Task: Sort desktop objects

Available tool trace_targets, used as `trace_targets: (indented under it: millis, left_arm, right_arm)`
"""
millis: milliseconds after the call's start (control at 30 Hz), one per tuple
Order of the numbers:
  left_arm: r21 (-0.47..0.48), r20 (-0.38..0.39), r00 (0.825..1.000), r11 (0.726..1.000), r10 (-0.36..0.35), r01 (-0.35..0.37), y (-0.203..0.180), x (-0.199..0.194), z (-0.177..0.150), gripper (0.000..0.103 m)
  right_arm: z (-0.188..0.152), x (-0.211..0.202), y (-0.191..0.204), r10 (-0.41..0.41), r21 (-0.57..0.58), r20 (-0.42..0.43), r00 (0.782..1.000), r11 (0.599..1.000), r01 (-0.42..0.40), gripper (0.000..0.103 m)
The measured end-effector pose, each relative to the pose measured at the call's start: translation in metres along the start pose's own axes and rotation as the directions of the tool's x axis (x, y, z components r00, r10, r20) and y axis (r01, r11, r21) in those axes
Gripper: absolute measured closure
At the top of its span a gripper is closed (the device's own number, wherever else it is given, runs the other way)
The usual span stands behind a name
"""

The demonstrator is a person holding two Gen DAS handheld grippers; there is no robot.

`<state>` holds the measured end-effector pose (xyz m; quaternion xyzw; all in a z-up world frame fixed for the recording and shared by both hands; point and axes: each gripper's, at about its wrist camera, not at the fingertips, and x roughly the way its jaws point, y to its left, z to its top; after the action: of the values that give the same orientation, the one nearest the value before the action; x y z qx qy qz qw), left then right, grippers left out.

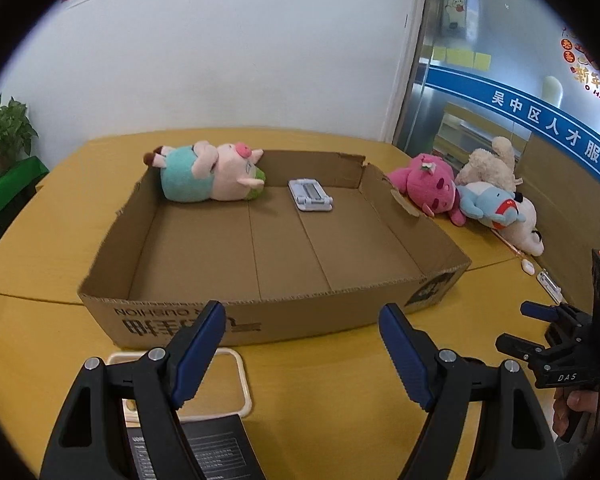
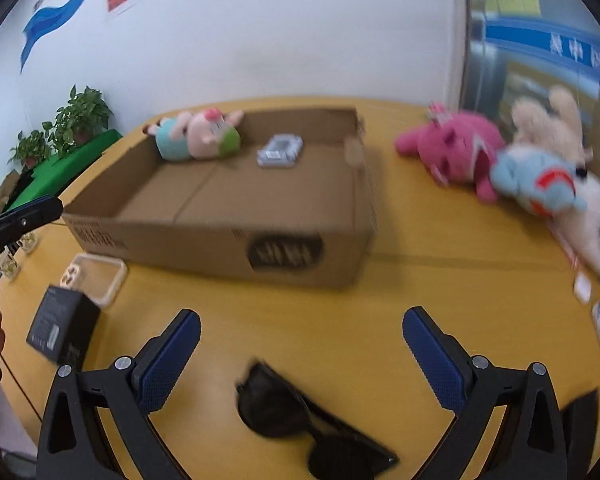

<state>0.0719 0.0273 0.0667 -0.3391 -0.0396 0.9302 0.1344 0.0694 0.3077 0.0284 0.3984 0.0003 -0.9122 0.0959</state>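
Observation:
An open cardboard box (image 1: 236,320) lies on the yellow table; inside it are a pig plush (image 1: 212,174) and a white phone stand (image 1: 310,194). My left gripper (image 1: 302,316) hangs open just before the box's front wall, above a cream phone case (image 1: 240,384) and a black carton (image 1: 216,452). My right gripper (image 2: 302,320) is open too, with nothing between its pads. Black sunglasses (image 2: 300,412) lie on the table below it, between the two fingers (image 2: 172,360). The box (image 2: 220,240), the phone case (image 2: 96,276) and the black carton (image 2: 60,332) sit to the left of them.
Pink (image 1: 428,184), blue (image 1: 488,204), cream (image 1: 492,160) and white (image 1: 528,232) plush toys are piled right of the box by a cardboard wall. Small white items (image 2: 582,288) lie near them. Potted plants (image 2: 80,120) stand at the far left. A hand (image 1: 580,404) holds the right gripper (image 1: 520,326).

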Motion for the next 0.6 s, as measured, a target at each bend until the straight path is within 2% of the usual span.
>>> trace_targets:
  millis: [133, 233, 300, 400, 500, 600]
  left_arm:
    - [-0.001, -0.042, 0.998, 0.999, -0.040, 0.040, -0.007, 0.011, -0.012, 0.024]
    - [-0.004, -0.077, 0.995, 0.998, -0.056, 0.056, -0.011, 0.020, -0.019, 0.024]
    - [-0.005, -0.089, 0.994, 0.998, -0.068, 0.068, -0.013, 0.022, -0.021, 0.024]
    - [0.005, -0.098, 0.993, 0.998, -0.068, 0.069, -0.013, 0.023, -0.024, 0.024]
    - [-0.010, -0.104, 0.993, 0.998, -0.061, 0.060, -0.009, 0.025, -0.026, 0.024]
    - [-0.039, -0.120, 0.990, 0.997, -0.072, 0.067, -0.003, 0.027, -0.028, 0.024]
  right_arm:
    - [-0.040, 0.011, -0.026, -0.013, -0.003, -0.115, 0.993, 1.000, 0.013, 0.003]
    - [-0.057, 0.019, -0.033, 0.024, 0.009, -0.175, 0.984, 1.000, -0.023, 0.012]
    - [-0.064, 0.026, -0.032, 0.031, 0.018, -0.210, 0.977, 0.999, -0.028, 0.027]
    - [-0.073, 0.036, -0.016, 0.085, 0.037, -0.249, 0.965, 0.996, -0.078, 0.030]
    - [-0.074, 0.042, 0.014, 0.087, 0.028, -0.242, 0.966, 0.996, -0.083, 0.029]
    - [-0.069, 0.048, 0.041, 0.129, 0.051, -0.222, 0.966, 0.991, -0.121, 0.034]
